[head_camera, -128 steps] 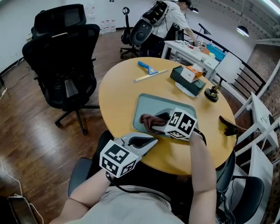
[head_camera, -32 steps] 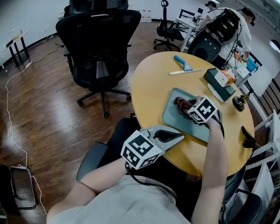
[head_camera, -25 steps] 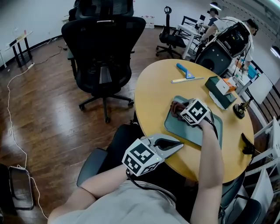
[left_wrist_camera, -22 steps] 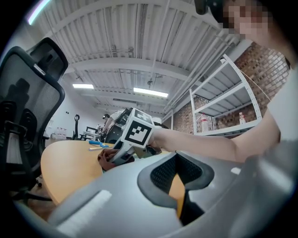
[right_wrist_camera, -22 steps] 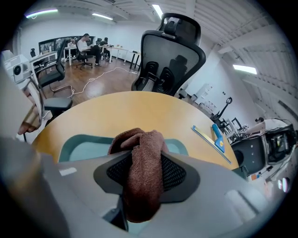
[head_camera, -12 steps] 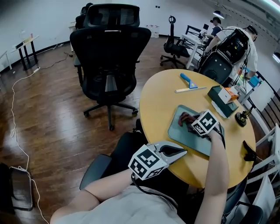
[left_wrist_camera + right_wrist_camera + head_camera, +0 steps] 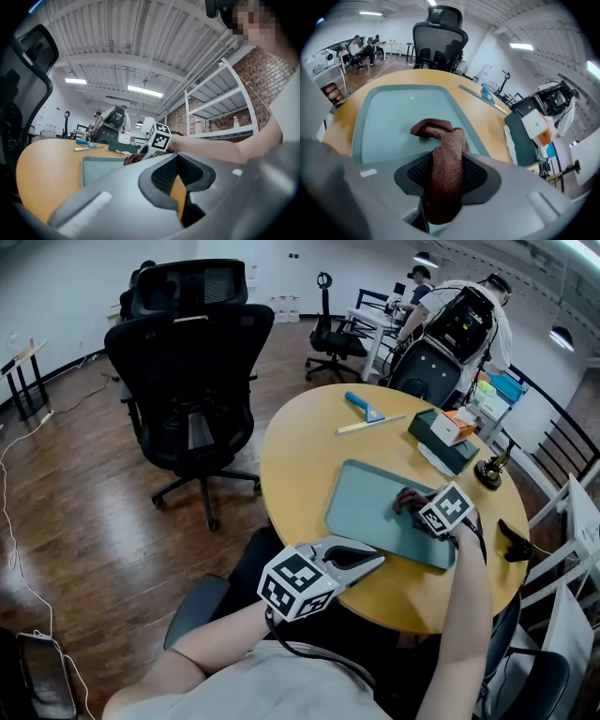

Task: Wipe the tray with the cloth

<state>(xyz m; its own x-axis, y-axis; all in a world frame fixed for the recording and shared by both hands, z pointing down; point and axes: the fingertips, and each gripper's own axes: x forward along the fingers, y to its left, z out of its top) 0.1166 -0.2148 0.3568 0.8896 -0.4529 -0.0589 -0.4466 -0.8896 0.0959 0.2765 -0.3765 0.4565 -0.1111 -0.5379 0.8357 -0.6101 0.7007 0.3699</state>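
Head view: a round yellow wooden bench (image 7: 300, 456) is carrying a flat teal rectangular tray (image 7: 361, 502). The right gripper (image 7: 422, 509) is pressing a crumpled reddish-brown terry cloth (image 7: 409, 500) onto the right part of the tray. The left gripper (image 7: 370, 559) is hovering just off the bench's near edge. A black mesh office chair (image 7: 187, 362) is standing on the wooden floor to the left.

Left gripper view: its jaws are meeting at the tips, gripping nothing. Beyond them, the tray and cloth are lying on the bench.

Right gripper view: the jaws are clamping the cloth, which is bunching forward onto the tray's surface.
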